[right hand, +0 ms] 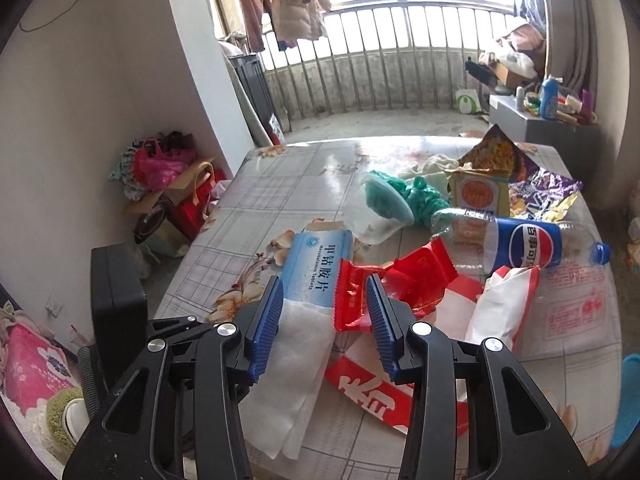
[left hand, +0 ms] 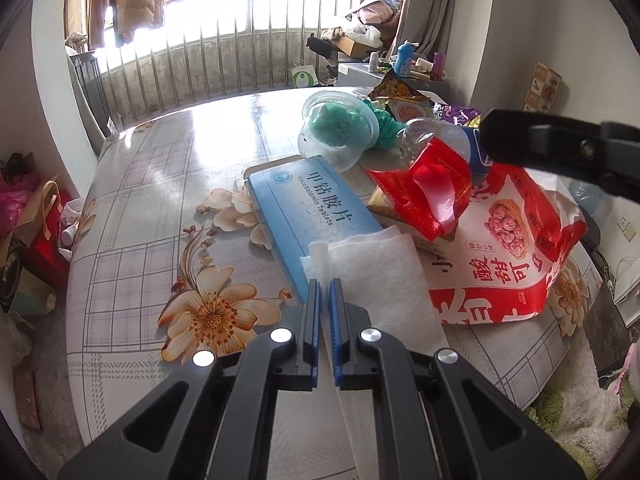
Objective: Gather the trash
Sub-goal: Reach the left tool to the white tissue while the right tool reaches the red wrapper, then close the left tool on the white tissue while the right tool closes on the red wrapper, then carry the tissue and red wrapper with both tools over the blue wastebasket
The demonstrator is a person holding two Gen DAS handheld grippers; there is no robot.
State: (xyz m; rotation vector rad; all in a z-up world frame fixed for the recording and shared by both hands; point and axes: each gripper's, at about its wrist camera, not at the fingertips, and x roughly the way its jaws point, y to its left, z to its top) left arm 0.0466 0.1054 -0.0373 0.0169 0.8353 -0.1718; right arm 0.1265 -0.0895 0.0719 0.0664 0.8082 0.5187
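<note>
My left gripper (left hand: 325, 284) is shut on a white tissue (left hand: 376, 276), which runs back between its blue pads. The tissue (right hand: 296, 344) lies over the near end of a blue medicine box (left hand: 316, 208) and hangs past the table edge. In the right wrist view my right gripper (right hand: 324, 280) hovers partly open above the tissue and a small red wrapper (right hand: 352, 296), which lies beside its right finger, unpressed. Behind sit a second red wrapper (right hand: 416, 276), a large red-and-white snack bag (left hand: 508, 248), an empty Pepsi bottle (right hand: 520, 240) and a clear cup (left hand: 340, 128) holding green material.
The table (left hand: 160, 208) has a floral plaid cloth. Yellow and purple snack bags (right hand: 492, 156) pile at its far right. Bags and boxes (right hand: 168, 168) crowd the floor to the left. A grey cabinet with bottles (right hand: 548, 120) stands by the balcony railing.
</note>
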